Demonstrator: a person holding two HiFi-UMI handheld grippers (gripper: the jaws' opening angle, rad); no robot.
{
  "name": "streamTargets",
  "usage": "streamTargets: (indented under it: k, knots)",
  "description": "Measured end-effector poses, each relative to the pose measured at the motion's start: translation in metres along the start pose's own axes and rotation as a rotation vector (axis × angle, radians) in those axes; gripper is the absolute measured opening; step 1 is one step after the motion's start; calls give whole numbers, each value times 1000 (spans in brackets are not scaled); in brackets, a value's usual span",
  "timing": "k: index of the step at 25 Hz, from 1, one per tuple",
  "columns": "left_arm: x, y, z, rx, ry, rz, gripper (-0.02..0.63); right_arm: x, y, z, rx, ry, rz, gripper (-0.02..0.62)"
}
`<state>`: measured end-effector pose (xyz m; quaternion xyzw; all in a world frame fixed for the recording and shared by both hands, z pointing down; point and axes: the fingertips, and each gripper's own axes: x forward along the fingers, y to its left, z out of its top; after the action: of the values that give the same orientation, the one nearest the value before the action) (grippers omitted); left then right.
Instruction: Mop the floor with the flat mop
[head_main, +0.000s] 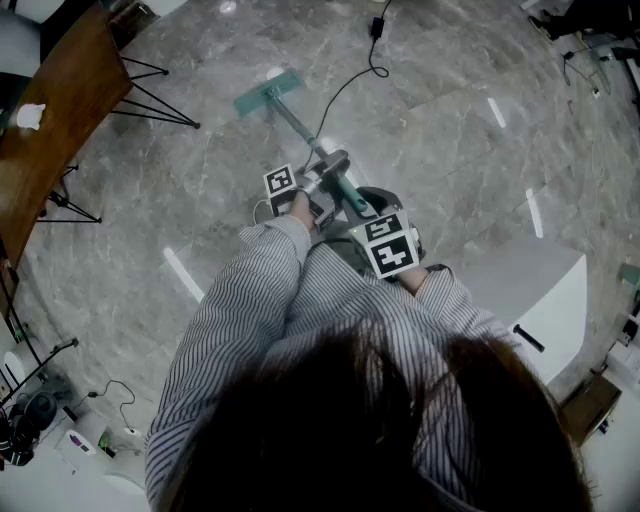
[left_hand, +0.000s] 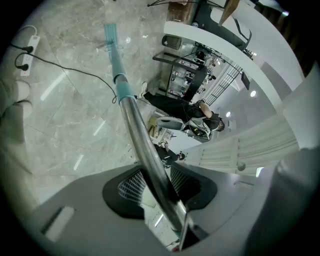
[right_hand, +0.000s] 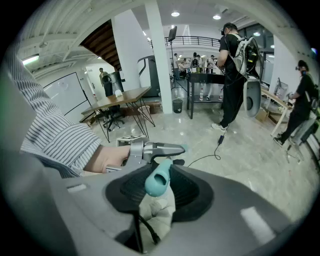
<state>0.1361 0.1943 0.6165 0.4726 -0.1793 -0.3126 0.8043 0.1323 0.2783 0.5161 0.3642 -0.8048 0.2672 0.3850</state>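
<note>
The flat mop lies on the grey marble floor, its teal head (head_main: 267, 93) ahead of me and its pole (head_main: 305, 135) running back to both grippers. My left gripper (head_main: 328, 168) is shut on the silver pole (left_hand: 145, 155), with the mop head (left_hand: 111, 32) far down the pole in the left gripper view. My right gripper (head_main: 360, 207) sits lower and nearer my body. It is shut on the teal handle end (right_hand: 159, 177), which pokes out between its jaws. The left gripper (right_hand: 167, 148) also shows just beyond it there.
A wooden table (head_main: 60, 110) on thin black legs stands at the left. A black cable (head_main: 350, 85) crosses the floor beyond the mop head, and a power strip (left_hand: 27, 47) lies nearby. A white counter (head_main: 550, 290) is at the right. People (right_hand: 235, 65) stand further off.
</note>
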Motion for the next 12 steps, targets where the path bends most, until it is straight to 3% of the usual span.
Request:
streamTargets:
  k: [12]
  knots:
    - [2, 1, 1, -5, -63, -1, 143, 1, -9, 0, 16, -9, 28, 120]
